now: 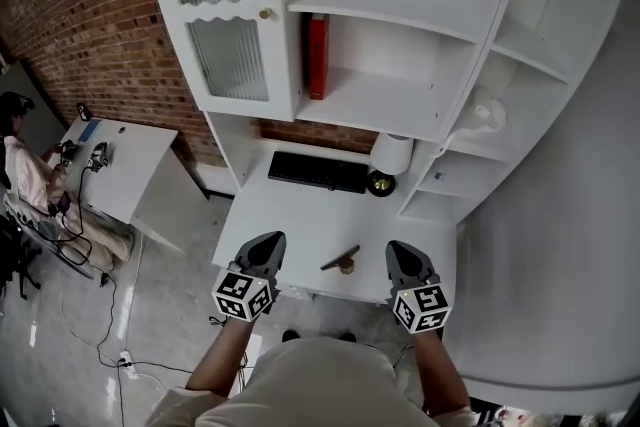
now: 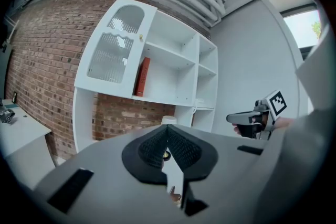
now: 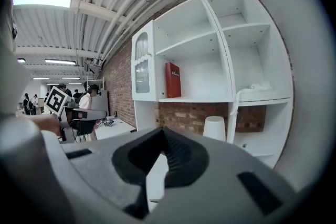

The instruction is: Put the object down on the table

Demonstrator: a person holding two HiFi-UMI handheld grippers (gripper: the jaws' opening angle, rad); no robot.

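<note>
A small brown wooden object, a short stick on a round base, rests on the white desk near its front edge. It lies between my two grippers and touches neither. My left gripper hangs over the desk's front left part, its jaws shut and empty. My right gripper hovers to the right of the object, also shut with nothing in it. Each gripper shows in the other's view: the right gripper and the left gripper.
A black keyboard, a white cup and a round brass item sit at the desk's back. A white shelf unit holds a red book. At the left, a person sits at another white desk.
</note>
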